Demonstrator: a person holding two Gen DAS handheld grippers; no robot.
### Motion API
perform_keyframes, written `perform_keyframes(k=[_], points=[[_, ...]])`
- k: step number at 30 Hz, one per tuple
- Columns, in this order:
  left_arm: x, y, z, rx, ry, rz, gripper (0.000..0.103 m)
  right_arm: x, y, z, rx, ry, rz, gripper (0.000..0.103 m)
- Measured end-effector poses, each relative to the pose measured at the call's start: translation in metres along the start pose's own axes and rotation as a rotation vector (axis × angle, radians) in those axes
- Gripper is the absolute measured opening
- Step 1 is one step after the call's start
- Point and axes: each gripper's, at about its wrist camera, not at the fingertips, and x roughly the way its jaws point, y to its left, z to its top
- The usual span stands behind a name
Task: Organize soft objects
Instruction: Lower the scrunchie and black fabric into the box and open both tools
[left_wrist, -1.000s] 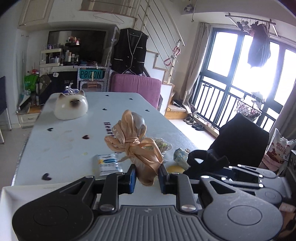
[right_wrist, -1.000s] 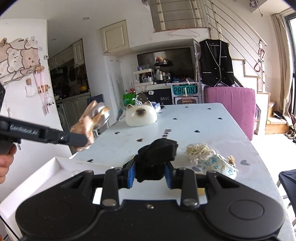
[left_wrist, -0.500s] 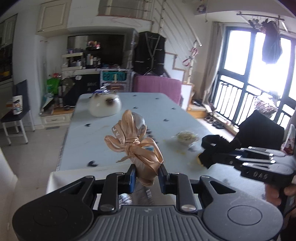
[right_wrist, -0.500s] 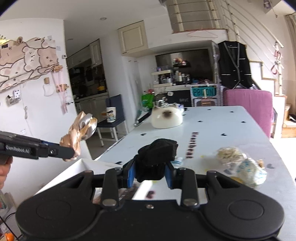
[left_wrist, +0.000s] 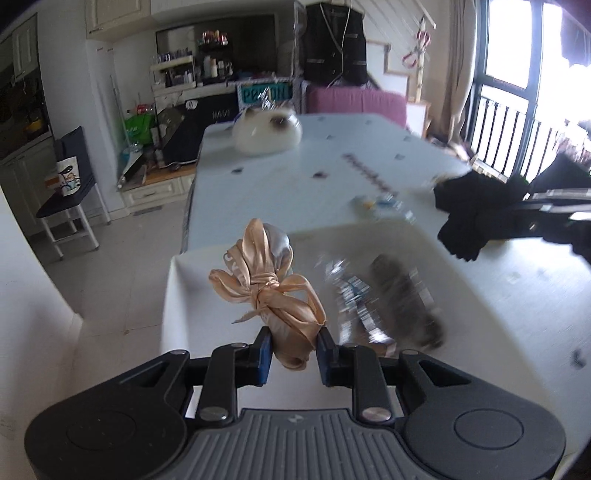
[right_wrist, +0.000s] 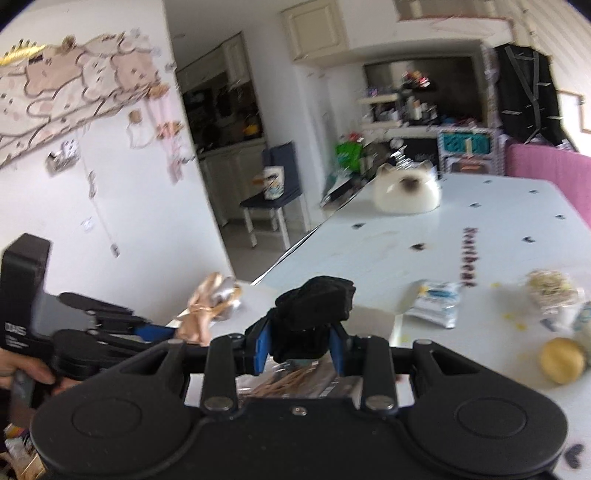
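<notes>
My left gripper (left_wrist: 294, 350) is shut on a knotted peach satin cloth (left_wrist: 265, 281), held above the near left corner of a white tray (left_wrist: 458, 258). The same cloth (right_wrist: 210, 308) shows at the left of the right wrist view, in the left gripper (right_wrist: 162, 332). My right gripper (right_wrist: 300, 345) is shut on a bundle of black fabric (right_wrist: 314, 306), which hangs over the tray's right rim in the left wrist view as the black fabric (left_wrist: 469, 218). Blurred packets and a dark furry item (left_wrist: 402, 295) lie in the tray.
On the white table (right_wrist: 406, 236) stand a white cat-shaped plush (right_wrist: 406, 190), a blue-and-white packet (right_wrist: 436, 302), a bag of pale strands (right_wrist: 550, 291) and a yellow round thing (right_wrist: 561, 360). A dark chair (left_wrist: 70, 184) stands on the floor to the left. A pink sofa (left_wrist: 354, 101) is behind the table.
Both grippers have swung left and the left one has dipped, carrying their cloths from over the table to over the white tray. The grips are unchanged.
</notes>
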Motion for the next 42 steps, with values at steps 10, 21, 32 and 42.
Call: perform_keyframes(k=[10, 21, 32, 42], points=[[0.038, 0.025, -0.002, 0.067, 0.048, 0.090, 0.027, 0.077, 0.035, 0.012, -0.044, 0.145, 0.087, 0.035], [0.058, 0.040, -0.005, 0.055, 0.078, 0.058, 0.033, 0.136, 0.046, 0.018, -0.068, 0.243, 0.132, 0.044], [0.047, 0.047, -0.008, 0.015, 0.054, 0.026, 0.046, 0.124, 0.048, 0.012, -0.103, 0.238, 0.112, 0.063], [0.033, 0.040, -0.006, -0.007, 0.058, -0.001, 0.051, 0.109, 0.047, 0.008, -0.131, 0.248, 0.090, 0.063]])
